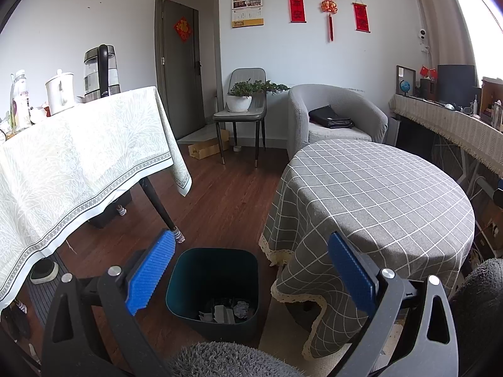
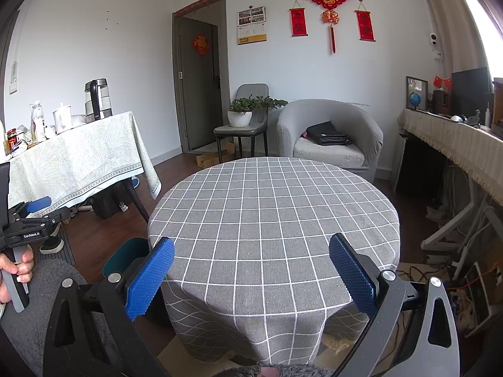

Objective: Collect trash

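A dark teal trash bin (image 1: 213, 289) stands on the wooden floor between the two tables, with crumpled paper scraps (image 1: 226, 311) at its bottom. My left gripper (image 1: 251, 264) hangs open above and just in front of the bin, nothing between its blue pads (image 1: 151, 273). My right gripper (image 2: 251, 267) is open over the near edge of the round table (image 2: 273, 207) with the grey checked cloth, holding nothing. The bin's rim (image 2: 125, 257) peeks out behind the right gripper's left finger. The left gripper's body (image 2: 28, 220) shows at the far left, held by a hand (image 2: 15, 270).
A table with a pale leafy cloth (image 1: 78, 163) carries a kettle (image 1: 100, 72), jug and bottles at the left. Behind stand a chair with a potted plant (image 1: 242, 97), a grey armchair (image 1: 336, 116) with a black bag, and a sideboard (image 1: 456, 122) at the right. Cables lie on the floor (image 2: 465, 276).
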Action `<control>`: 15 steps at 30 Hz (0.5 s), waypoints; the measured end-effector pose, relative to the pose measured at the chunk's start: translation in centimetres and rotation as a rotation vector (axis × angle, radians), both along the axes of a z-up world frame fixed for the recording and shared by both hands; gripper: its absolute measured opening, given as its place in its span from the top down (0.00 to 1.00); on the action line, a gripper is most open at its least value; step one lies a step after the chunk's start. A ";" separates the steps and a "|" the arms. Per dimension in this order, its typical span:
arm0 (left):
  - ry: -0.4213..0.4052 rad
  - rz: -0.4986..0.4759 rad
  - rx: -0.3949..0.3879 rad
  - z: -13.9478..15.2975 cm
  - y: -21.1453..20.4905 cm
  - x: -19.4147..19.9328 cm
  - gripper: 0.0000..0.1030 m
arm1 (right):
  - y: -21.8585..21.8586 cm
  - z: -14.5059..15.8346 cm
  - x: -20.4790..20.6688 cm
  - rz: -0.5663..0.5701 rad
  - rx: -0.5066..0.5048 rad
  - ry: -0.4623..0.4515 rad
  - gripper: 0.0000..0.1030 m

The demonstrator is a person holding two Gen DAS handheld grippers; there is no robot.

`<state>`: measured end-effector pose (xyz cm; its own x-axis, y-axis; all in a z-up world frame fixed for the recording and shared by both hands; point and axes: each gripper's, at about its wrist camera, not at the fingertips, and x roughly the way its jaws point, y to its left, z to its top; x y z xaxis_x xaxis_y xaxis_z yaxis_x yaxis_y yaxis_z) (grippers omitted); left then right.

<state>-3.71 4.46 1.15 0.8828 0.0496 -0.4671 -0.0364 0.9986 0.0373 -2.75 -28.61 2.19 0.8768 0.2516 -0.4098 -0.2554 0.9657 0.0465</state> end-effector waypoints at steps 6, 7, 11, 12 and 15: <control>0.002 -0.002 -0.001 -0.2 0.0 0.0 0.03 | -0.1 0.0 0.0 0.000 -0.001 0.001 0.03; 0.002 -0.002 -0.002 -0.2 0.0 0.0 0.03 | -0.1 0.0 0.0 0.000 -0.001 0.001 0.03; 0.002 -0.002 -0.002 -0.2 0.0 0.0 0.03 | -0.1 0.0 0.0 0.000 0.000 0.002 0.03; 0.003 -0.002 -0.002 -0.2 0.0 0.0 0.03 | -0.1 0.0 0.0 0.000 0.000 0.002 0.03; 0.002 -0.003 -0.001 -0.2 0.0 0.1 0.03 | -0.1 0.0 0.0 0.001 -0.001 0.002 0.03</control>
